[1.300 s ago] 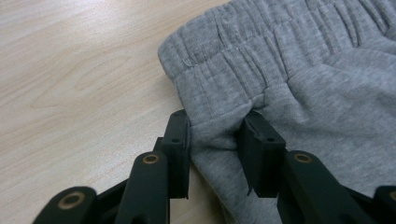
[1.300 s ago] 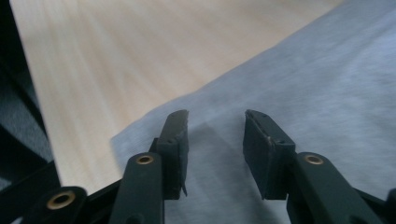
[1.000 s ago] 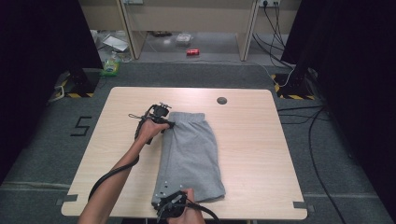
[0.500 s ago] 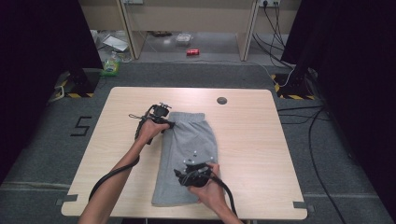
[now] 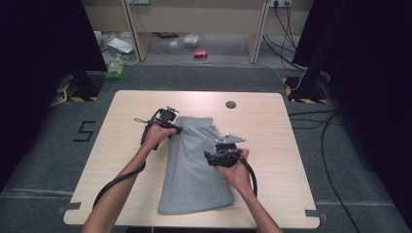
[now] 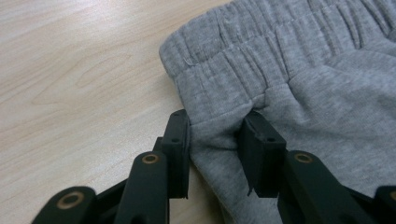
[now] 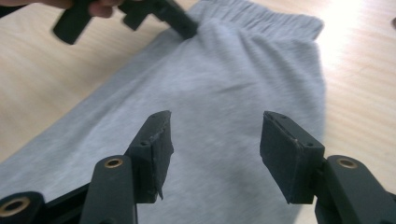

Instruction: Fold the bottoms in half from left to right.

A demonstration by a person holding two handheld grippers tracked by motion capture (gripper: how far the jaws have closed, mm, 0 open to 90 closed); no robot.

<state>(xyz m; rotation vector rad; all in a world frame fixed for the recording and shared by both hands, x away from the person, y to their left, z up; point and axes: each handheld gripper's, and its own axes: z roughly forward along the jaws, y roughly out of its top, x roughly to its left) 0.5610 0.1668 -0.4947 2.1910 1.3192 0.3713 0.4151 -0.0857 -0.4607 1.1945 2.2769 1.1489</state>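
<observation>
One pair of grey shorts [image 5: 194, 165] lies folded lengthwise on the wooden bench [image 5: 272, 126], hems toward the person, elastic waistband at the far end. The right gripper [image 7: 215, 154] hangs over the middle of the cloth; its jaws have just been opening and stand released, nothing between them. Farther off, the left gripper [image 6: 217, 140] is clenched on a pinch of fabric just below the waistband's corner.

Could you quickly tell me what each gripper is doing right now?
Left gripper: shut on the grey shorts by the waistband.
Right gripper: open, jaws just opening, nothing between them.
</observation>
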